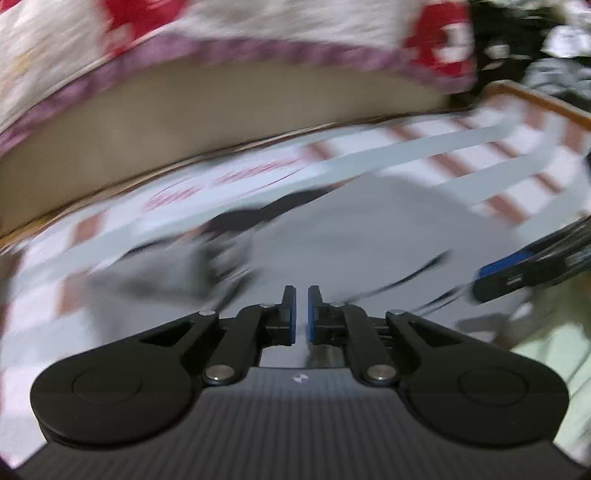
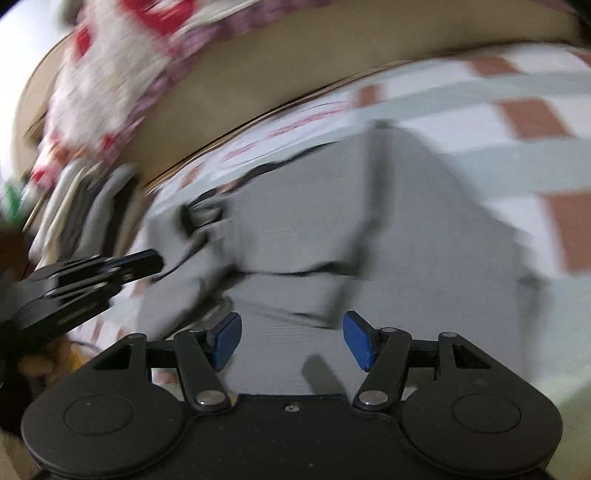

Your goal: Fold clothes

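A grey garment (image 1: 369,229) with dark trim lies partly folded on a checked sheet, blurred in both views. My left gripper (image 1: 301,314) hovers over the garment's near edge, jaws shut with only a thin slit and nothing between them. At the right edge of the left wrist view, the right gripper (image 1: 495,277) reaches in over the cloth. In the right wrist view, my right gripper (image 2: 291,339) is open above the grey garment (image 2: 406,240), its blue pads (image 2: 227,339) wide apart and empty. The left gripper (image 2: 144,264) shows at the left, its tip beside the garment's bunched left side.
The sheet (image 1: 517,147) is white with red-brown squares and pale grey stripes. Behind it runs a beige bed edge (image 1: 221,110) under a red-and-white floral blanket (image 1: 258,22) with a purple border. Dark clutter (image 1: 535,44) sits at the far right; stacked items (image 2: 74,192) lie left.
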`<action>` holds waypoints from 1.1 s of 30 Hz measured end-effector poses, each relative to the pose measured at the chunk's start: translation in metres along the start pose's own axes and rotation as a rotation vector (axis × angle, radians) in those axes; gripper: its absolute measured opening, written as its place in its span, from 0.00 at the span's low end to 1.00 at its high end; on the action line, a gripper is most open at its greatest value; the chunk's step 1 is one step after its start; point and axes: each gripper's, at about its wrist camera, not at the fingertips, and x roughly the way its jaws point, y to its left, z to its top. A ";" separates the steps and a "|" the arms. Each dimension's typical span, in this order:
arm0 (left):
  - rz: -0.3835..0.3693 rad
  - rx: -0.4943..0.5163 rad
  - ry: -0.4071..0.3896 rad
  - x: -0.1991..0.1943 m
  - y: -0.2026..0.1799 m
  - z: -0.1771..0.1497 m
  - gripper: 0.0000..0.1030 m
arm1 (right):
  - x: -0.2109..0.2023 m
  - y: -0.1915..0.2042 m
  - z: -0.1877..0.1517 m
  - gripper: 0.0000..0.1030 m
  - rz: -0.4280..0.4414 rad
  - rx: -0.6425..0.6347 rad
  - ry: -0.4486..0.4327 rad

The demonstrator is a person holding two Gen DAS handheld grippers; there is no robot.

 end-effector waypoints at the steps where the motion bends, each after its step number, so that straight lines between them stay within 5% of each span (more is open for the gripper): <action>1: 0.025 -0.035 0.016 -0.004 0.016 -0.009 0.08 | 0.010 0.015 0.004 0.64 0.018 -0.058 0.014; 5: 0.069 -0.142 0.045 -0.008 0.058 -0.032 0.08 | 0.051 0.068 0.022 0.64 0.023 -0.263 0.039; 8: 0.087 -0.143 0.059 -0.002 0.060 -0.035 0.10 | 0.076 0.074 0.037 0.64 -0.006 -0.167 0.048; 11: 0.127 -0.176 0.127 0.007 0.057 -0.035 0.27 | 0.086 0.069 0.035 0.53 -0.027 0.020 0.076; 14: 0.073 -0.217 0.134 0.003 0.055 -0.037 0.36 | 0.088 0.072 0.018 0.49 0.027 0.052 0.058; 16: 0.049 -0.224 0.121 0.003 0.051 -0.040 0.51 | 0.089 0.079 0.010 0.48 0.031 0.001 0.050; 21: 0.075 -0.145 0.090 0.003 0.039 -0.045 0.51 | 0.091 0.091 0.008 0.47 0.004 -0.031 -0.030; 26: 0.124 -0.063 0.061 -0.004 0.040 -0.050 0.51 | 0.091 0.085 0.016 0.48 -0.154 -0.015 -0.081; 33: 0.000 -0.239 0.049 -0.006 0.067 -0.050 0.51 | 0.098 0.072 0.016 0.49 -0.147 0.028 -0.086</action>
